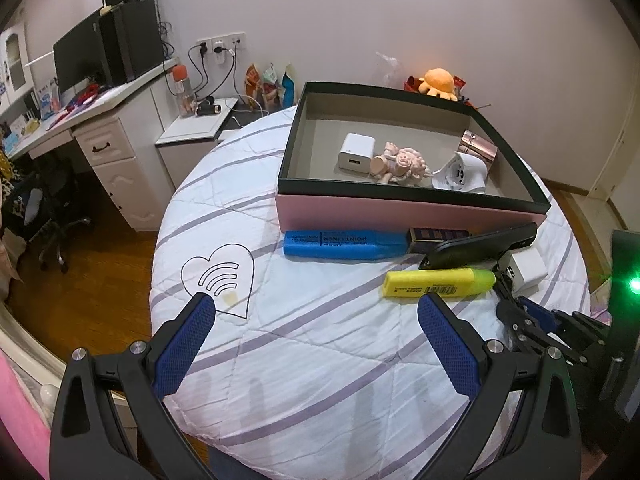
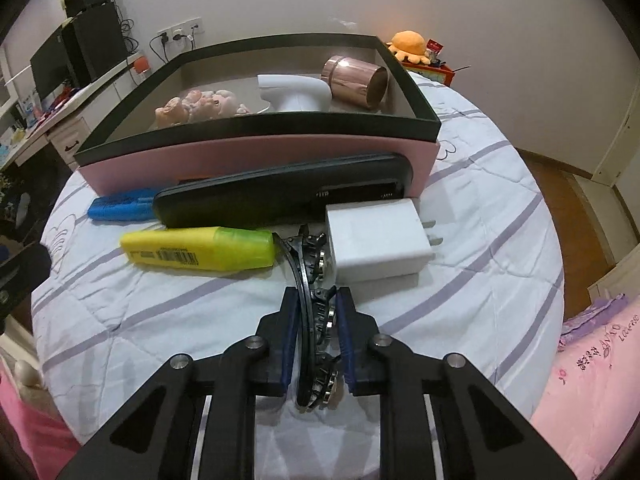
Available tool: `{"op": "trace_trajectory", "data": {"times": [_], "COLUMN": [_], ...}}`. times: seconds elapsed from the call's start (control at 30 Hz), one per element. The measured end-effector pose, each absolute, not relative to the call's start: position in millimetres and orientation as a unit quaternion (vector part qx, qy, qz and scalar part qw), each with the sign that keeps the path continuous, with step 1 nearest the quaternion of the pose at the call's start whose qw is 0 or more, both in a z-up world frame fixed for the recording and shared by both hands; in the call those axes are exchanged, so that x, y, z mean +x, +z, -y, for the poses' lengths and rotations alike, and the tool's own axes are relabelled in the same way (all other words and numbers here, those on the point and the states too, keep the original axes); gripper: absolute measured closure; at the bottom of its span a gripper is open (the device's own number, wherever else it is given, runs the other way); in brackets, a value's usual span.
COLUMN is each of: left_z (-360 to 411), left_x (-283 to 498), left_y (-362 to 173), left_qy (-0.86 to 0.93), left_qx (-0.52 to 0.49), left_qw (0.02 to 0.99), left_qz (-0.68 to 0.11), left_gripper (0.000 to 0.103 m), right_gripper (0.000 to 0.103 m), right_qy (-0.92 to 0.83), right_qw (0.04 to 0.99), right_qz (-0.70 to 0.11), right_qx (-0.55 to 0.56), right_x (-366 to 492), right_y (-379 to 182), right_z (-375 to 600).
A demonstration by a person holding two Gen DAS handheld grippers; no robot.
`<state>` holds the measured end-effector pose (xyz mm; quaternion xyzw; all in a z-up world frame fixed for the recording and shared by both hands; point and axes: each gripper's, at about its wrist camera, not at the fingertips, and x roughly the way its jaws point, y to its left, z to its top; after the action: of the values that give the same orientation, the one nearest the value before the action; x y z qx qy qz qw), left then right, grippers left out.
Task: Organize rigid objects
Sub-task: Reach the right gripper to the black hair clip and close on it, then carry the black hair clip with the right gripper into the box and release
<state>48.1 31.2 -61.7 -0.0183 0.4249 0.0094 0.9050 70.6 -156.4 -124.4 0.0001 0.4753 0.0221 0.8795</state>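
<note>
Right gripper [image 2: 316, 308]: fingers clamped on a black hair clip [image 2: 310, 280] with metal studs, low over the quilt [image 2: 460, 240].
Left gripper [image 1: 316, 312]: fingers wide apart, nothing between them, hovering above the quilt.
White charger [image 2: 376, 236]: lying on the quilt, just beside the clip, prongs pointing right.
Yellow highlighter [image 2: 200, 250]: flat on the quilt, left of the clip.
Black phone [image 2: 280, 196]: propped along the pink box [image 2: 256, 160] front.
Blue marker [image 1: 344, 244]: against the box front, left end.
Box contents: second white charger [image 1: 356, 152], pink figurine [image 1: 400, 164], white plug piece [image 1: 460, 174], rose-gold cylinder [image 1: 480, 146].
</note>
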Motion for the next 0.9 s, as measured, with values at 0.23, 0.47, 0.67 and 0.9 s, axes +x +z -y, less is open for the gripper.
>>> {"op": "trace_trajectory", "data": {"times": [0.23,0.47,0.67,0.9], "left_z": [-32,-31,-38,-51], "left_x": [50,59,89,152], "left_y": [-60,-49,-39,-29], "left_qy": [0.01,0.007,0.016,0.046], "left_qx": [-0.02,-0.02,-0.027,-0.028], "left_qw": [0.906,0.911,0.914,0.92], "left_qz": [-0.423,-0.412,-0.404,-0.389], "left_gripper": [0.001,0.001,0.001,0.001], "right_gripper": [0.085,0.084,0.084,0.084], "right_qy": [0.051,0.07,0.089,0.1], "right_qw": [0.882,0.901,0.91,0.908], "right_qz": [-0.468,-0.428,-0.405,-0.407], "right_qx": [0.012,0.012,0.007,0.001], "right_x": [50,48,88,176], "right_y": [-105,-64,-41,-40], "right_z": [159,157,148,141]}}
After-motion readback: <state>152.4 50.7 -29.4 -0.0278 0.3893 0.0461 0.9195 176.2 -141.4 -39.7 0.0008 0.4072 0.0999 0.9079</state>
